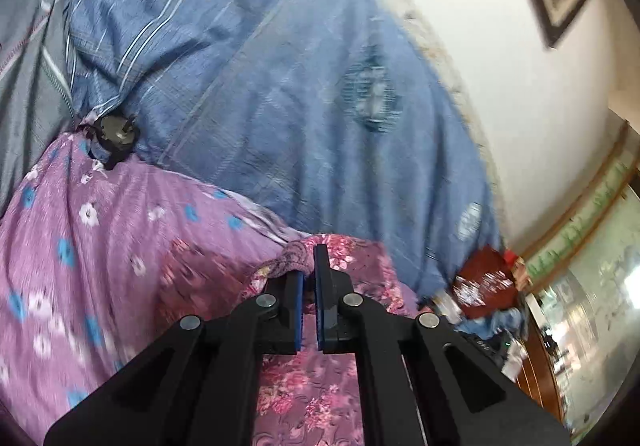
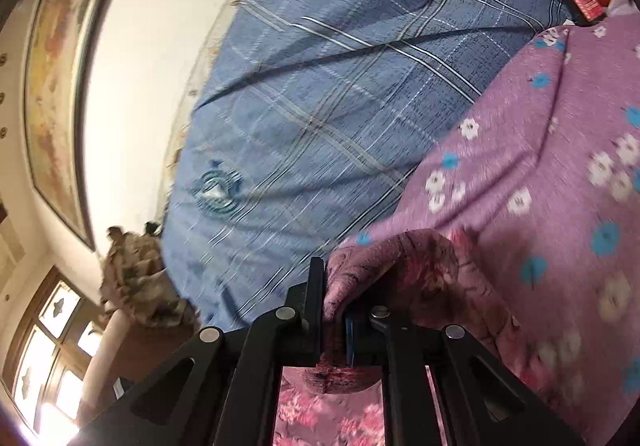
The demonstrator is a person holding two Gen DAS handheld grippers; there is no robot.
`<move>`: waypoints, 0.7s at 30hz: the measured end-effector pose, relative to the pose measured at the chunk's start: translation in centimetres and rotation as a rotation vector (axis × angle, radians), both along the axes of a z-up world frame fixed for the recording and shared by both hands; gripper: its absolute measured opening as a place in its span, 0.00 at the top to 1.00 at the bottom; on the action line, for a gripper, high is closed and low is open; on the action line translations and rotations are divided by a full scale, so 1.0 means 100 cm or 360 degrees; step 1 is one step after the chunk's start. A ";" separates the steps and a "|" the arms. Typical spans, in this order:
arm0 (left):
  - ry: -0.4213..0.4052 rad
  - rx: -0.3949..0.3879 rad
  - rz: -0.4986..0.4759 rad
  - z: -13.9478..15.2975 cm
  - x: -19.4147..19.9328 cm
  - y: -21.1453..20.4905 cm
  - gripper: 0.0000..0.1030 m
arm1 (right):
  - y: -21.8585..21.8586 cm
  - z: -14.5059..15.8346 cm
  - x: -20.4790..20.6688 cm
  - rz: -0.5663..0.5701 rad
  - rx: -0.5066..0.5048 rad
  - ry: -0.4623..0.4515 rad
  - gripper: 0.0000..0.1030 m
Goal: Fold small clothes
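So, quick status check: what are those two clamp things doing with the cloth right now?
Left hand-held gripper shut on dark pink floral garment. Right hand-held gripper shut on it too. Garment lifted over lilac flowered sheet. Nothing in the way.

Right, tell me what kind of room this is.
Most likely a bedroom at home. The work surface looks like a bed: a blue checked bedsheet with a purple flowered cover over it. A framed painting hangs on the white wall, and a wood-framed window sits lower down.

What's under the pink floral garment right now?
The garment, held by both grippers, lies over a purple flowered sheet. What lies directly beneath it is covered.
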State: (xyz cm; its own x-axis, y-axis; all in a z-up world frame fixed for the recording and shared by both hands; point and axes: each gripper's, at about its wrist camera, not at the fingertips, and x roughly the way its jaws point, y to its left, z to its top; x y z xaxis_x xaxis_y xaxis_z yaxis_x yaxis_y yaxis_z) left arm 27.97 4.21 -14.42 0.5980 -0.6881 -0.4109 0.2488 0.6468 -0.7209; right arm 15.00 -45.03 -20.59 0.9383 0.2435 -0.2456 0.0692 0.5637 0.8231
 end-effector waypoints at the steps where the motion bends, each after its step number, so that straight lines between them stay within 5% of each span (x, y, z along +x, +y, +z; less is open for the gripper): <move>1: 0.0041 0.0013 -0.0001 -0.012 0.014 -0.003 0.97 | -0.003 -0.003 0.011 -0.0012 0.0000 0.0028 0.91; 4: 0.0169 0.0074 -0.0013 -0.050 0.048 -0.014 0.97 | -0.011 -0.017 0.039 -0.0040 -0.0060 0.0184 0.88; 6: 0.0268 0.0126 0.0014 -0.074 0.062 -0.020 0.96 | -0.016 -0.032 0.049 -0.0090 -0.0107 0.0329 0.59; 8: 0.0354 0.0102 0.0033 -0.091 0.067 -0.021 0.94 | -0.028 -0.044 0.044 -0.0165 -0.0011 0.0362 0.40; 9: 0.0369 0.0097 0.0047 -0.095 0.066 -0.020 0.88 | -0.034 -0.045 0.039 -0.0193 0.0022 0.0334 0.39; 11: 0.0336 0.0085 0.0089 -0.092 0.061 -0.014 0.80 | -0.045 -0.036 0.023 -0.0292 0.0005 0.0259 0.38; 13: 0.0229 0.0055 0.0230 -0.074 0.047 0.000 0.58 | -0.044 -0.025 0.011 -0.0349 -0.0060 0.0203 0.39; 14: 0.0165 0.0033 0.0300 -0.064 0.041 0.006 0.35 | -0.034 -0.016 0.012 -0.0289 -0.0151 0.0200 0.39; 15: 0.0099 0.0017 0.0368 -0.053 0.032 0.012 0.27 | -0.023 -0.010 0.018 -0.0205 -0.0232 0.0228 0.45; 18: -0.0021 0.0047 0.0479 -0.024 -0.001 0.021 0.26 | 0.033 -0.003 0.041 0.0156 -0.0478 0.0326 0.62; 21: 0.0065 0.0311 0.0404 -0.024 -0.036 -0.007 0.26 | 0.091 -0.014 0.060 0.0480 -0.0650 0.0483 0.72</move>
